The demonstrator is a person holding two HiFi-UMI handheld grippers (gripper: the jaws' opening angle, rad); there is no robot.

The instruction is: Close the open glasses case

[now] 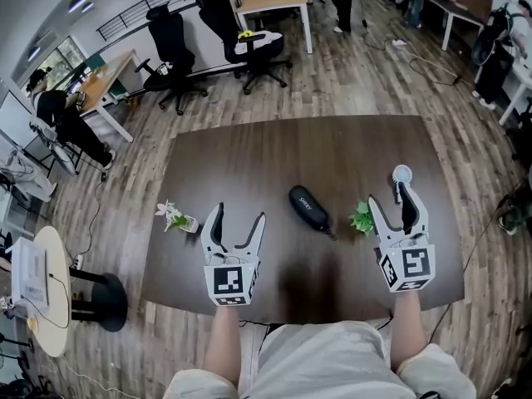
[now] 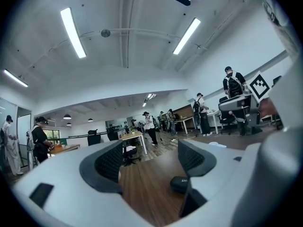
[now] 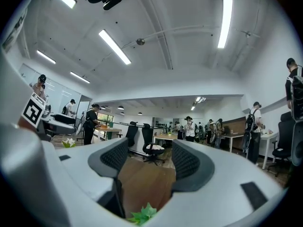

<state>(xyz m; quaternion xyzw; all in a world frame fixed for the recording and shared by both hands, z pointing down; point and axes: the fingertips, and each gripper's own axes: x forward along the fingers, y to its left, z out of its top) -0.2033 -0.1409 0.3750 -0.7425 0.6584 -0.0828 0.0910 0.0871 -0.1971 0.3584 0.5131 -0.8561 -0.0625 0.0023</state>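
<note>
Pale shorts (image 1: 332, 356) and two bare forearms (image 1: 223, 339) fill the bottom of the head view, at the near edge of a dark table (image 1: 249, 156).

On the table the black case (image 1: 309, 208) lies near the middle, a little to the right, set on a slant with its far end to the left. Its lid looks to be down, with no gap showing in the head view. Nothing touches it.

Just beside its near end, to the right, stands a small green plant (image 1: 361, 218). Right of that plant, the right gripper (image 1: 395, 202) is held above the table, jaws partly apart with nothing between them; in its own view only bare tabletop and the plant's leaves show past the jaws. Beyond its tips is a white round object (image 1: 401, 174); what it is cannot be made out.

Left of the case and nearer the person, the left gripper (image 1: 239, 214) is held with its jaws spread wide and empty. In the left gripper view the case lies on the table past the right-hand jaw, apart from it.

Further left, near the table's edge, stands a small white flower (image 1: 174, 216).

Beyond the table are a wooden floor (image 1: 349, 81) and black office chairs (image 1: 174, 48).
</note>
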